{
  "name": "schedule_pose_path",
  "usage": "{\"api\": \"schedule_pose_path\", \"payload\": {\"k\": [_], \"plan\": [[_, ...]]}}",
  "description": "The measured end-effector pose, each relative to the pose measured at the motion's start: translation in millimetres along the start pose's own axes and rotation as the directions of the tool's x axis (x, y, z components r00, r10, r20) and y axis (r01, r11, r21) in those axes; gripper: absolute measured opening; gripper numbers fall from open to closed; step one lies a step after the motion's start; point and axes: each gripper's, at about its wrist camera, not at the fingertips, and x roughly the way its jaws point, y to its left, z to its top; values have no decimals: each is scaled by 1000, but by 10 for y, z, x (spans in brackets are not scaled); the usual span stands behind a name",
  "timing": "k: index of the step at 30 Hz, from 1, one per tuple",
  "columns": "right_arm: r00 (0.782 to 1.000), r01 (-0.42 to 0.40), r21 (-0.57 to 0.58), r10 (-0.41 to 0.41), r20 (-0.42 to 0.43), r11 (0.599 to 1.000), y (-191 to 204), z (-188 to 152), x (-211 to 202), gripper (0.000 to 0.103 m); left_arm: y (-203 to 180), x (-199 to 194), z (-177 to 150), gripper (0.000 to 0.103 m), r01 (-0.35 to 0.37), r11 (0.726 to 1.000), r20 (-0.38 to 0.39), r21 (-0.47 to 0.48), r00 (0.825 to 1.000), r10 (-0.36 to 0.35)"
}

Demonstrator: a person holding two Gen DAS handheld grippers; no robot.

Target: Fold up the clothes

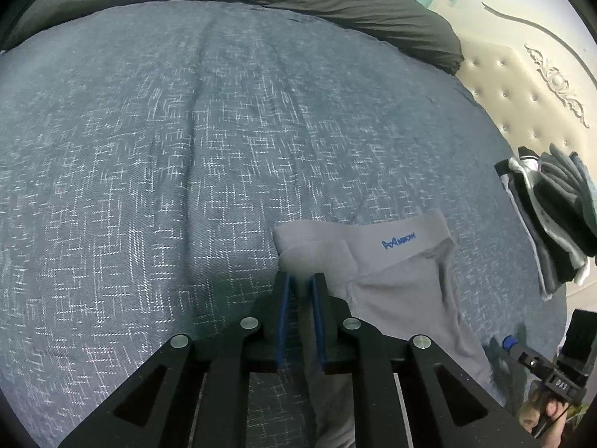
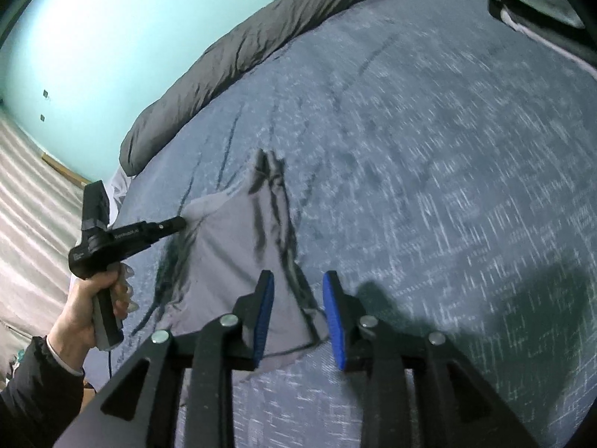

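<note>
Item: light grey stretch-knit briefs [image 1: 395,283], flat on blue woven bedspread [image 1: 186,149]. Left gripper [image 1: 300,283] narrow, pinching waistband edge; right gripper [image 2: 298,298] wide, empty. Step: fold release. Next, likely: left lets go, smooth

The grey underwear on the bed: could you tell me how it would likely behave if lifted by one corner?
The grey underwear would probably droop limply, since it already lies creased. It looks thin, so likely light. Its waistband seems thicker and may hang straighter.
</note>
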Motion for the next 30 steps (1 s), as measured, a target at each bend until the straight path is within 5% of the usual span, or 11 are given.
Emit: {"api": "schedule_pose_path", "payload": {"k": [14, 25, 27, 30], "plan": [[991, 19, -118, -34, -128, 993, 503, 938, 789, 38, 104, 77, -3, 13, 86, 996, -19, -22, 996, -87], [984, 56, -163, -82, -159, 985, 502, 1147, 1239, 38, 182, 134, -27, 13, 116, 992, -21, -47, 993, -117], [982, 67, -186, -98, -164, 980, 509, 1167, 1301, 34, 188, 148, -17, 13, 121, 991, -21, -49, 992, -122], [978, 77, -221, -117, -173, 972, 515, 1193, 1381, 10, 199, 167, -5, 13, 129, 990, -22, -52, 991, -130]]}}
